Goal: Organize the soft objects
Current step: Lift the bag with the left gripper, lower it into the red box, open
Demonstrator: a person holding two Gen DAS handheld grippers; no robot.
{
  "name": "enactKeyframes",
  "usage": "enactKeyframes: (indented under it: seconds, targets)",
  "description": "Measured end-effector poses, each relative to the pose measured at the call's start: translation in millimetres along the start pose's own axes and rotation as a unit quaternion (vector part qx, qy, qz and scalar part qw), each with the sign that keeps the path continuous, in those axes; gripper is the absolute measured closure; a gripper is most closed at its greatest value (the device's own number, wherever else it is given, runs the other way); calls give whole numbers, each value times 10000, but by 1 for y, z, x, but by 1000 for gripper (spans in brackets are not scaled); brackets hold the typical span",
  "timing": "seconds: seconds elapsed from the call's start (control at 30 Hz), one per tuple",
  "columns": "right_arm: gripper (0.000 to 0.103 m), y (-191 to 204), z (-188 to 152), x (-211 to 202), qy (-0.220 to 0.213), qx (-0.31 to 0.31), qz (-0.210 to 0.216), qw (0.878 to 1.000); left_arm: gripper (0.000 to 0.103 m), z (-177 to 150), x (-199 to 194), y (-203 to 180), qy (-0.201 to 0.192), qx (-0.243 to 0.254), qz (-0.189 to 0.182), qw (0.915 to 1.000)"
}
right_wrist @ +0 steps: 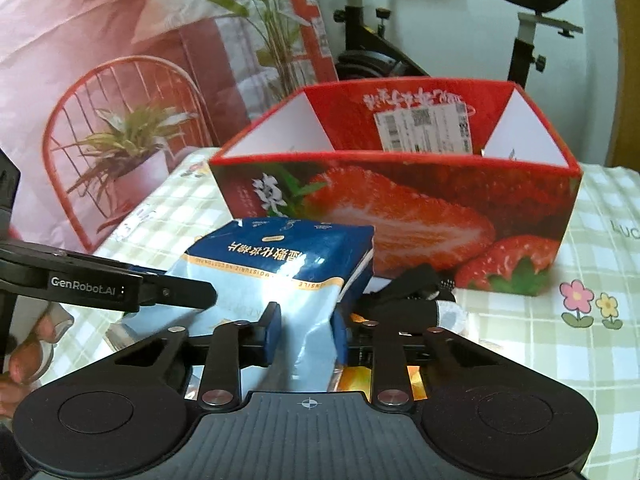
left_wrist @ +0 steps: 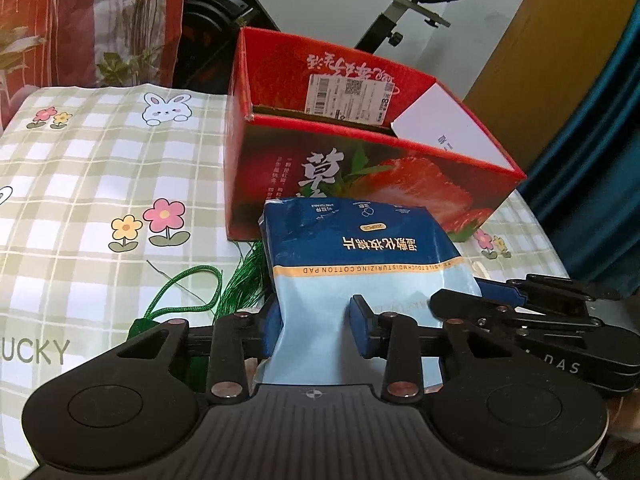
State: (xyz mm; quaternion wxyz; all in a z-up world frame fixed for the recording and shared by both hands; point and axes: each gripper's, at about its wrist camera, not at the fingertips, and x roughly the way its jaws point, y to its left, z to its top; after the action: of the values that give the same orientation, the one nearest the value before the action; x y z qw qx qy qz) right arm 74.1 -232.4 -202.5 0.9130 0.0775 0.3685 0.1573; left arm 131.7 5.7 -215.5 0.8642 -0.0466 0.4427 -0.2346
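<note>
A blue cotton pad pack (left_wrist: 352, 256) is held off the checked tablecloth, in front of an open red strawberry box (left_wrist: 360, 152). My left gripper (left_wrist: 318, 328) is shut on the pack's pale lower end. My right gripper (right_wrist: 306, 328) is shut on the same pack (right_wrist: 280, 264) from the other side. The box (right_wrist: 400, 200) stands just beyond the pack in the right wrist view. The right gripper shows at the right in the left wrist view (left_wrist: 532, 320), and the left one at the left in the right wrist view (right_wrist: 120, 284).
A green tassel cord (left_wrist: 192, 292) lies on the cloth under my left gripper. A black soft item (right_wrist: 412, 284) and an orange-yellow packet (right_wrist: 360, 376) lie under my right gripper. An exercise bike (right_wrist: 528, 24) stands behind the table.
</note>
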Motion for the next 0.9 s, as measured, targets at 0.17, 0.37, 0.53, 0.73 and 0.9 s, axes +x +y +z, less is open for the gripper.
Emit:
enactKeyframes:
  seconds: [0.17,0.37,0.53,0.73,0.9]
  targets:
    - [82,10,7,-19,-275,-210,8,9994,65,2,-19,-3,-276,12,-46,9996]
    - [82,23,23,-45,-698,-664,-48,9953,64,14,-47,-13,-717,156,-118,9972]
    - [81,30,48,-58,-920,-1135,-139,9892,64,35,-60,-22,-986,304,-133,9946]
    - [81,32,84,-57,-1249,-1785,-348,9754,62,72,-58,-26,-1278,322,-289,9909]
    - [80,29,110,-37,-1392,-2434,-742,9570,58,104,-41,-25,-1430,350,-515,9878]
